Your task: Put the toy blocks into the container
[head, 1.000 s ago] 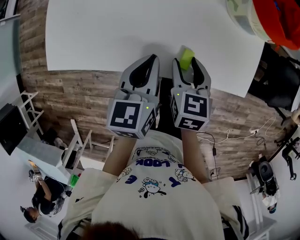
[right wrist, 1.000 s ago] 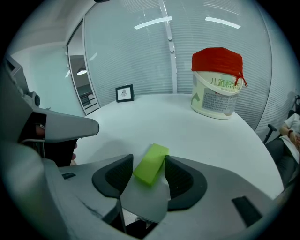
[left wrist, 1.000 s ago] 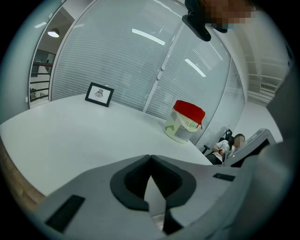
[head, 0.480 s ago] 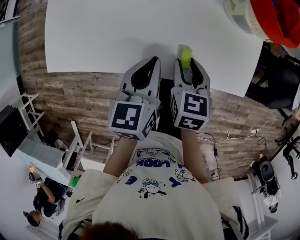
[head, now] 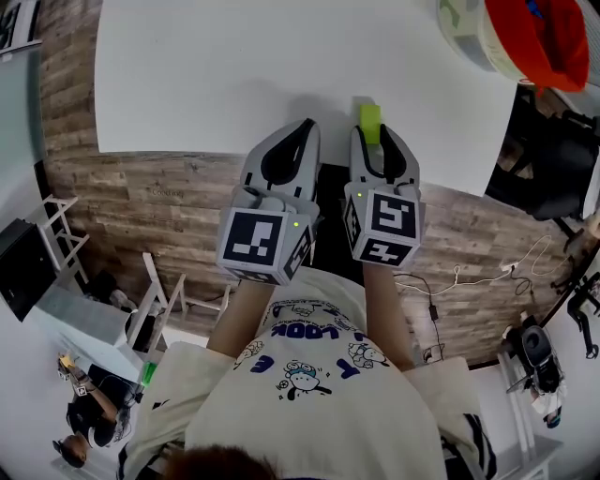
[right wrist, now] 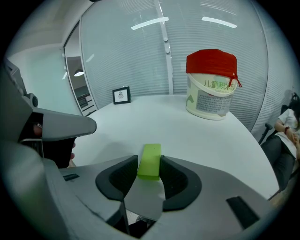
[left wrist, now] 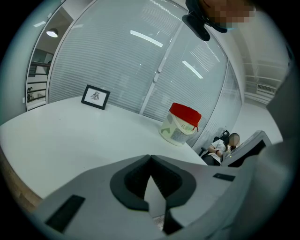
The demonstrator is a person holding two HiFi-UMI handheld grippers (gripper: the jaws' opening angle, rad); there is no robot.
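On the white tabletop [head: 234, 66], near its front edge, we hold both tongs side by side, pointing toward twelve o'clock.

At the left, our left gripper [head: 305, 127] has its grey jaws brought together until the tips meet. Its own view [left wrist: 150, 159] shows only bare table through the hollow behind the dark pads, and nothing is caught between them. From that view a small black-framed picture [left wrist: 95, 96] stands at about eleven o'clock, far back on the table.

Just to the right is our right gripper [head: 375, 134]. Its jaws have just been closing, and they now sit against the two long sides of a lime-green rectangular toy block [head: 370, 120]. The right gripper view [right wrist: 149, 165] shows both pads pressing the block [right wrist: 150, 158]. The block's far end sticks out past the jaw tips toward twelve o'clock, over the table just inside the front edge. We cannot tell whether it rests on the surface or is lifted off it.

Farther right, at about two o'clock from the grippers, stands the white plastic container [head: 461, 21], capped with a red lid [head: 527, 37]. It is well apart from the block, at the table's far corner. In the right gripper view it [right wrist: 208, 102] is at one o'clock.
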